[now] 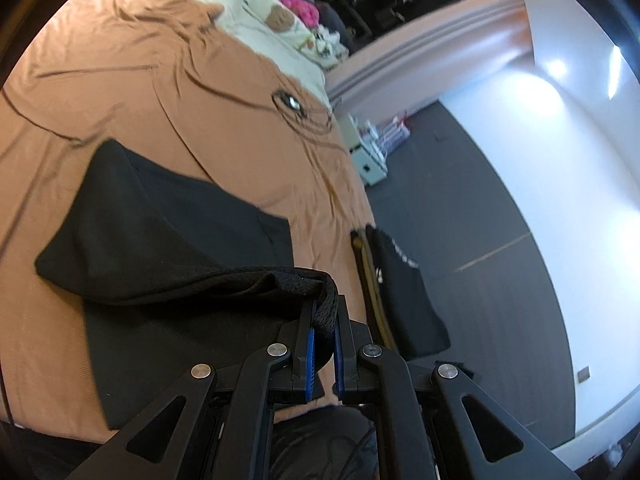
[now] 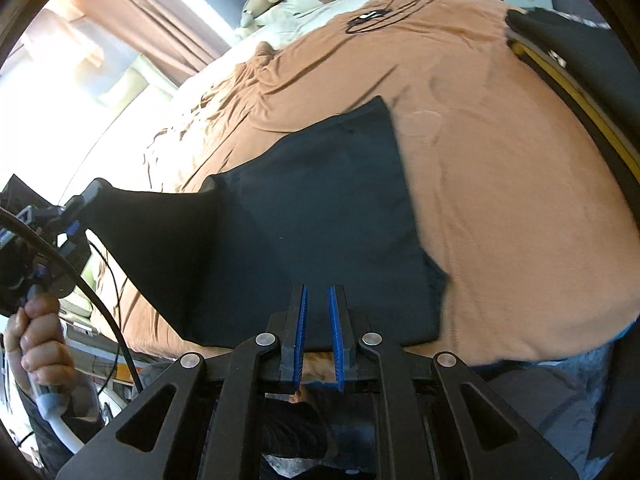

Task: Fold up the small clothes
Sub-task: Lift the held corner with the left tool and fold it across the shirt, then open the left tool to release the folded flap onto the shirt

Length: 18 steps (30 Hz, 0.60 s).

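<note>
Left wrist view
- Left tongs [image 1: 325, 312]: I see them at the bottom centre, closed on a bunched edge of the black cloth [image 1: 160, 232]; the blue pads [image 1: 310, 356] press the fabric from both sides.
- Cloth: it lies in the left and centre of the frame on the brown bedspread [image 1: 120, 80], with the pinched edge lifted toward the tongs.
- Second dark garment [image 1: 404, 280]: right of centre, at the edge of the bed, beside the grey floor [image 1: 500, 280].
- Upper part: pillows and soft toys [image 1: 296, 12], blurred.

Right wrist view
- Right tongs [image 2: 319, 292]: bottom centre, only a narrow gap between the blue pads [image 2: 301, 320]; nothing is between them, and the near edge of the cloth [image 2: 320, 208] lies just under the tips.
- Cloth: in the middle of the frame on the bedspread [image 2: 500, 160], one corner stretched to the left edge.
- Left tongs [image 2: 80, 208]: at the left edge, holding that stretched corner.
- Hand [image 2: 36, 344]: lower left, around the grip of the left tongs.
- Cable [image 2: 372, 16]: I see it at the top centre on the bedspread.
</note>
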Tool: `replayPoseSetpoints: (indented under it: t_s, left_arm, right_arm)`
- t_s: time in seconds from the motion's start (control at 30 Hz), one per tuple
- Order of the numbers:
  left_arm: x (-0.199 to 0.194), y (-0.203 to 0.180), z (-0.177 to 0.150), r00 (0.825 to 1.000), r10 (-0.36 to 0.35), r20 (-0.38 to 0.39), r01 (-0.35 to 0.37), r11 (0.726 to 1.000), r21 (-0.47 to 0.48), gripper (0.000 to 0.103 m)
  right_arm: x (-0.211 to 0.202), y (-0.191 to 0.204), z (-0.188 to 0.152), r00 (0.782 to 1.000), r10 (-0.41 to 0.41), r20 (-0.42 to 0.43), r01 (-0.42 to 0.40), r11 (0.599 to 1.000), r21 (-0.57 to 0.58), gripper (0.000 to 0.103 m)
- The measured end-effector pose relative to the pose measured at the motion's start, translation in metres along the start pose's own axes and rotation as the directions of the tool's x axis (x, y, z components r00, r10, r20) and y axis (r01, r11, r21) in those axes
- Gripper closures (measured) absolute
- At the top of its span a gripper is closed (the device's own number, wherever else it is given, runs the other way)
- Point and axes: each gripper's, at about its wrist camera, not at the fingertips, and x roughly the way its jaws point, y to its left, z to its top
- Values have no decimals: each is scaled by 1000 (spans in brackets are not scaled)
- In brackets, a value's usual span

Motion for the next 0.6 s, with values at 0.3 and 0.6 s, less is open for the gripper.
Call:
replayPoseSetpoints:
  t_s: [0.3,0.6]
  left_arm:
    - [66,-10,-24,991,22,-131,-19,1000,22,96]
    - [121,-22,-54,967,33,-251,-23,999,42,96]
  right_arm:
    - [-25,-20,-6,999,-14,32,13,1000,23,59]
    - [-35,-34,-8,1000,-21,7,21,1000,22,59]
